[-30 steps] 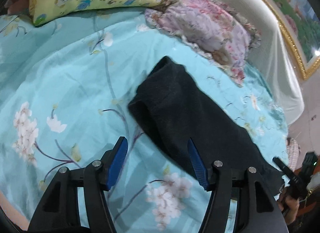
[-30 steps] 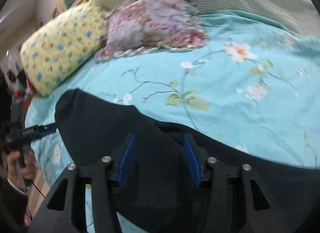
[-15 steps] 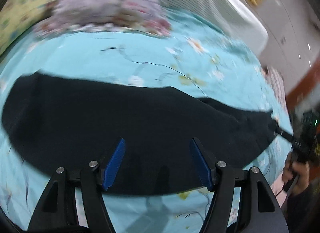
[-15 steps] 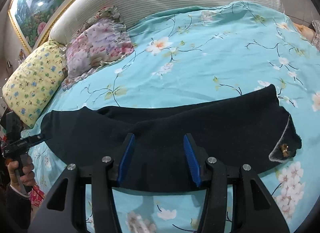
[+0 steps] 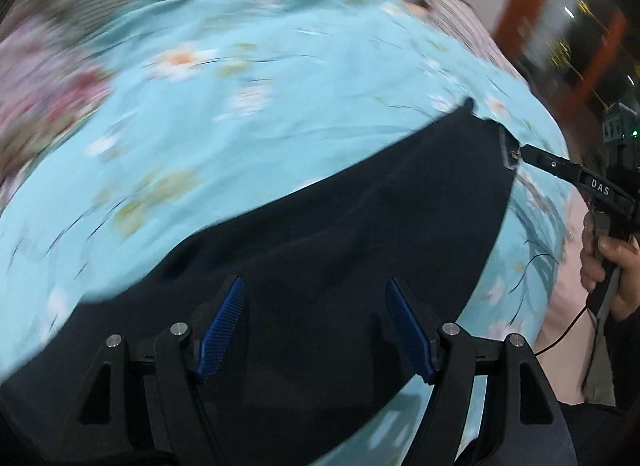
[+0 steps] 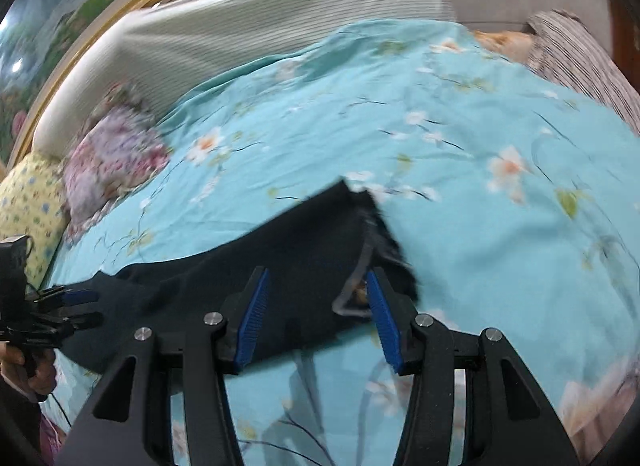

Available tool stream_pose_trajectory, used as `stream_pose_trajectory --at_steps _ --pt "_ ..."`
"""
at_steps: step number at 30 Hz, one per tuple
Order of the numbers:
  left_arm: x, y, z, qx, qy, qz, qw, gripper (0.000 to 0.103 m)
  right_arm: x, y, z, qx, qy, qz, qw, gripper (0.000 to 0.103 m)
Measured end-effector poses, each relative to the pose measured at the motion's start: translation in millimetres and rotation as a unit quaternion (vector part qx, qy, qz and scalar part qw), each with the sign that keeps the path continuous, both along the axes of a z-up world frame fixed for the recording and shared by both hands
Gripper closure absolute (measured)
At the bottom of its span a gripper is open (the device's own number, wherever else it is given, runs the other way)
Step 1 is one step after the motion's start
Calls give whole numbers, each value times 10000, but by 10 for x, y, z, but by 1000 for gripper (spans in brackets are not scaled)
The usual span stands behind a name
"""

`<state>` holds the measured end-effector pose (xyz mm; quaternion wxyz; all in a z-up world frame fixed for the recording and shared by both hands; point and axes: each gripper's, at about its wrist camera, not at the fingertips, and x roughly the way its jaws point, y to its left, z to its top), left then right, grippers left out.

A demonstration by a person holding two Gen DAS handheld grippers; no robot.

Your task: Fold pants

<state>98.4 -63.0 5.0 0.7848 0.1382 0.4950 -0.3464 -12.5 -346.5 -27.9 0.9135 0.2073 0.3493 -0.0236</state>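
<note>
The black pants [image 5: 340, 246] lie folded lengthwise in a long strip on the turquoise floral bedsheet [image 5: 240, 125]. My left gripper [image 5: 316, 326] hovers over the leg half. Its jaws are opening, with only cloth lying beneath the gap and nothing pinched. In the right wrist view the left gripper [image 6: 64, 306] shows at the leg end. My right gripper [image 6: 318, 318] stands open over the waist end of the pants [image 6: 280, 250], where the grey lining [image 6: 356, 278] shows. From the left wrist view, the right gripper [image 5: 520, 153] reaches the waist corner, held by a hand [image 5: 604, 266].
A pink floral pillow [image 6: 116, 157] and a yellow pillow [image 6: 28, 201] lie at the far left by the striped headboard cover [image 6: 260, 25]. A striped cloth [image 6: 580, 57] sits at the far right edge of the bed. Bare sheet [image 6: 500, 225] stretches behind the pants.
Both cameras swung right along the pants. The left view now looks toward the waist end and its jaws stand wider. The right gripper moved from mid-pants to the waist end.
</note>
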Motion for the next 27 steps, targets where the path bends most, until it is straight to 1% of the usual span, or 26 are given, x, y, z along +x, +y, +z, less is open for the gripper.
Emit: stream_pose_trajectory --at_steps 3,4,7,10,11,13,14,15,16,17,19,20,21,24,27 --pt "79 -465 -24 57 152 -520 9985 30 -70 -89 -62 200 -5 -175 9996 51" --pt "123 -682 -34 81 194 -786 9967 30 -88 -124 -84 303 -23 -237 9993 51" --pt "164 -1118 -75 233 252 -1199 9922 30 -109 -166 -141 608 -60 -323 9976 51" --pt "284 -1420 -168 389 457 -1395 9884 36 -112 -208 -214 890 -103 -357 9953 51" --pt "317 -1501 -194 391 552 -1482 9866 40 -112 -214 -229 952 -117 -364 9947 51" --pt "379 -1666 -216 397 681 -1644 9832 42 -98 -233 -275 1105 -144 -367 9931 52" --pt "402 -1722 -220 413 713 -1680 9823 45 -90 -250 -302 1176 -159 -385 9922 52" --pt "429 -1800 -215 423 769 -1752 9806 49 -89 -263 -325 1234 -174 -405 9914 59" --pt "444 -1861 -208 430 797 -1820 9791 53 -82 -276 -349 1303 -176 -411 9905 62" --pt "449 -1905 -202 444 807 -1881 9778 58 -78 -288 -371 1374 -200 -418 9894 63" --pt "448 -2002 -200 481 834 -2054 9739 69 -61 -305 -408 1471 -207 -440 9879 70" --pt "438 -2042 -196 490 832 -2112 9727 82 -53 -314 -420 1494 -233 -455 9875 75" --pt "429 -2076 -188 484 824 -2170 9715 93 -50 -317 -420 1473 -257 -452 9877 87" --pt "385 -2234 -106 539 570 -2299 9700 98 -63 -346 -389 1501 -442 -442 9867 91" --pt "425 -2427 100 461 247 -2348 9706 99 -76 -378 -297 1552 -650 -464 9846 92"
